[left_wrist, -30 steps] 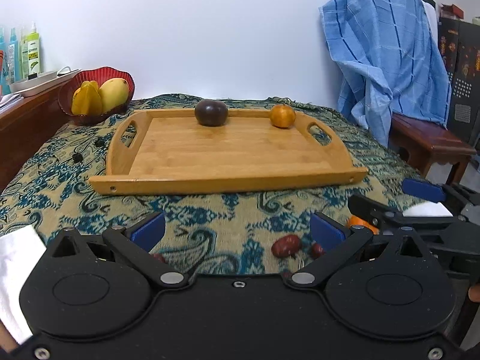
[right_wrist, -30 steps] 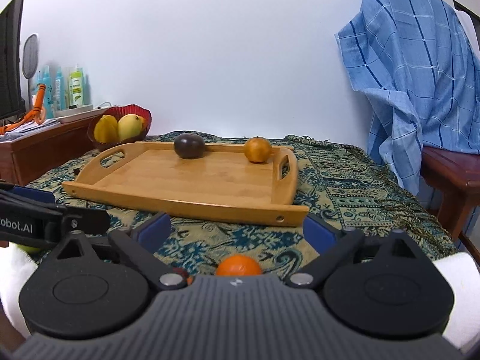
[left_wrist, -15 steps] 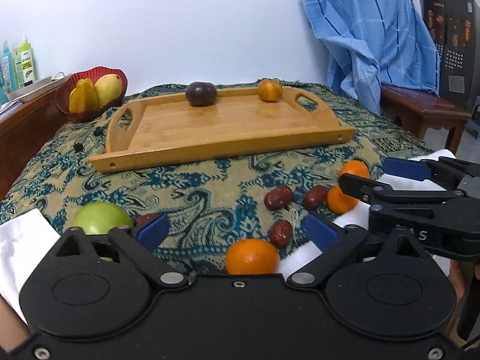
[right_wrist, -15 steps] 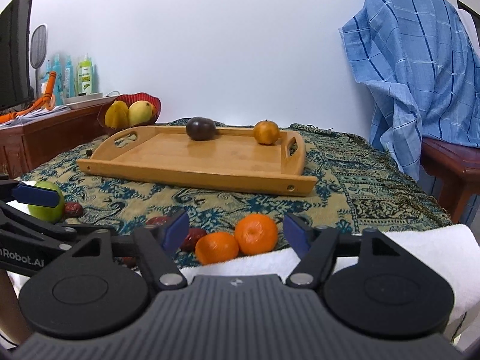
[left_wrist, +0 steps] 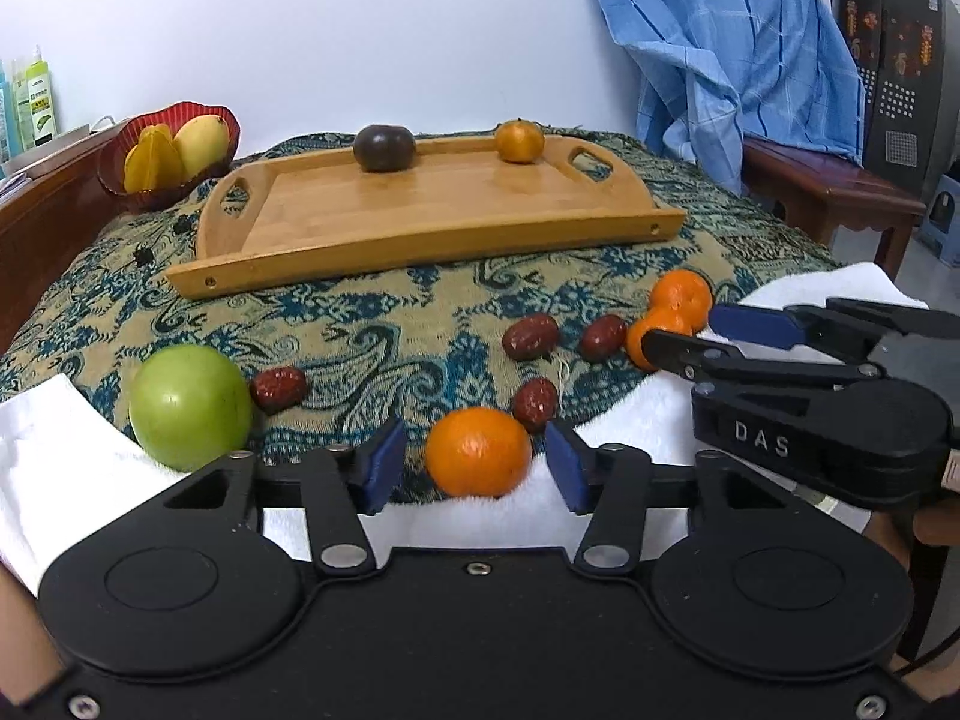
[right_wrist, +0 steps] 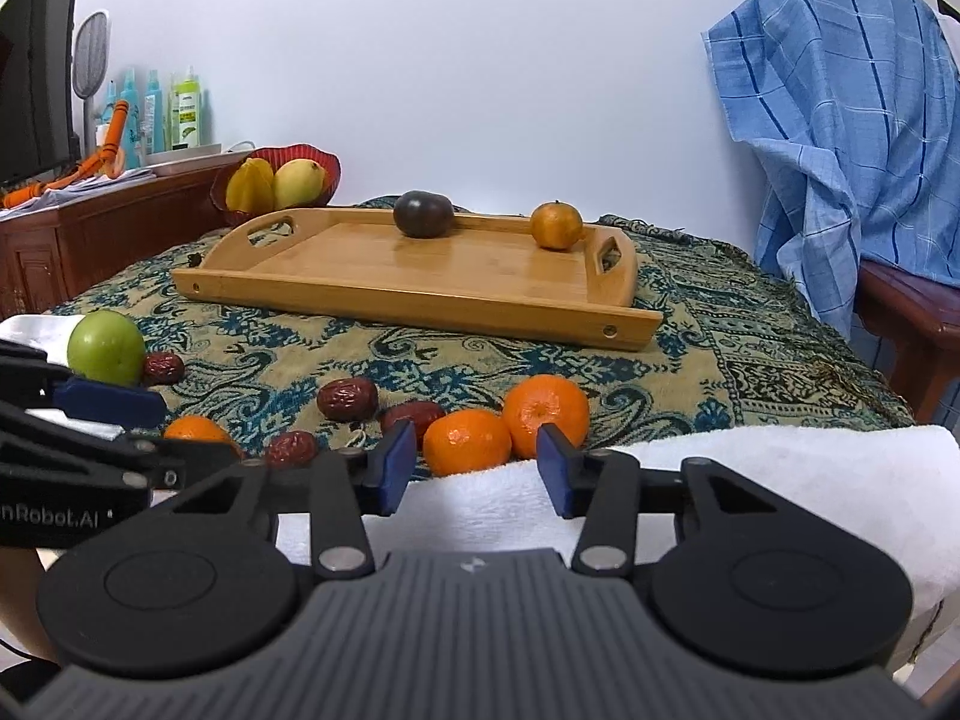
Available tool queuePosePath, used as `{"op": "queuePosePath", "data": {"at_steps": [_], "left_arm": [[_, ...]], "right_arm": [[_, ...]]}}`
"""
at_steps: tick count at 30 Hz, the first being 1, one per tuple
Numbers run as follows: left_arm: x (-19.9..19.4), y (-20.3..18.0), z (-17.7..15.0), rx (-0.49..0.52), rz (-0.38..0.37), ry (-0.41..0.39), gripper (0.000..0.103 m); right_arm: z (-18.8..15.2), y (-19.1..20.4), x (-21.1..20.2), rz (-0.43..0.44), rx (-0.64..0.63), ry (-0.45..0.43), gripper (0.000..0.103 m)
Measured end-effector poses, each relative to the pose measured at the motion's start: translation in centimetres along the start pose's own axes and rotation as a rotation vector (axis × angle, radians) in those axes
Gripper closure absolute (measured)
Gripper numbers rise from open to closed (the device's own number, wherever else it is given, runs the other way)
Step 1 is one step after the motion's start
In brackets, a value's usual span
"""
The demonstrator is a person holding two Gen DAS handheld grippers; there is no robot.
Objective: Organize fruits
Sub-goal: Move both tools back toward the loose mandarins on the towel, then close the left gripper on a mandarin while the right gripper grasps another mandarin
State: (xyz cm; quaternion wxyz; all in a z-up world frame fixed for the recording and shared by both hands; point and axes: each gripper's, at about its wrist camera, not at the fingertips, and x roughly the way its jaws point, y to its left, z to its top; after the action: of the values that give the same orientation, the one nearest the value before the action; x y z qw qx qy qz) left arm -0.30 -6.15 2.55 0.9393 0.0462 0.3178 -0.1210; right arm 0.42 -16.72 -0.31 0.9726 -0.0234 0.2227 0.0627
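A wooden tray [left_wrist: 420, 246] [right_wrist: 420, 306] on the patterned cloth carries a dark round fruit [left_wrist: 384, 147] and a small orange [left_wrist: 519, 142]. Near the front edge lie a green apple [left_wrist: 191, 407], several red dates [left_wrist: 530, 336] and some oranges. My left gripper [left_wrist: 475, 468] is closing around one orange [left_wrist: 478, 450], with a thin gap still showing at each pad. My right gripper [right_wrist: 475, 467] is closing likewise around another orange [right_wrist: 468, 441], its pads apart from it. A third orange [right_wrist: 546, 414] sits just behind its right pad.
A white towel [right_wrist: 720, 462] covers the table's front edge under both grippers. A red bowl [left_wrist: 174, 150] with a mango and a starfruit stands at the back left by a wooden sideboard [right_wrist: 90, 222] with bottles. A blue cloth [left_wrist: 720, 48] hangs over a chair on the right.
Both grippers have come forward and down, bringing the front fruits into view. Each pair of jaws has narrowed from wide apart to close on either side of an orange.
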Motion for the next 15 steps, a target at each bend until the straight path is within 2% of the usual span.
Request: {"op": "queuePosePath", "data": {"at_steps": [15], "left_arm": [[0.86,0.15,-0.43,-0.016,-0.012,0.028,0.064]], "right_arm": [[-0.13,0.47,0.86,-0.010,-0.028,0.027,0.054]]}}
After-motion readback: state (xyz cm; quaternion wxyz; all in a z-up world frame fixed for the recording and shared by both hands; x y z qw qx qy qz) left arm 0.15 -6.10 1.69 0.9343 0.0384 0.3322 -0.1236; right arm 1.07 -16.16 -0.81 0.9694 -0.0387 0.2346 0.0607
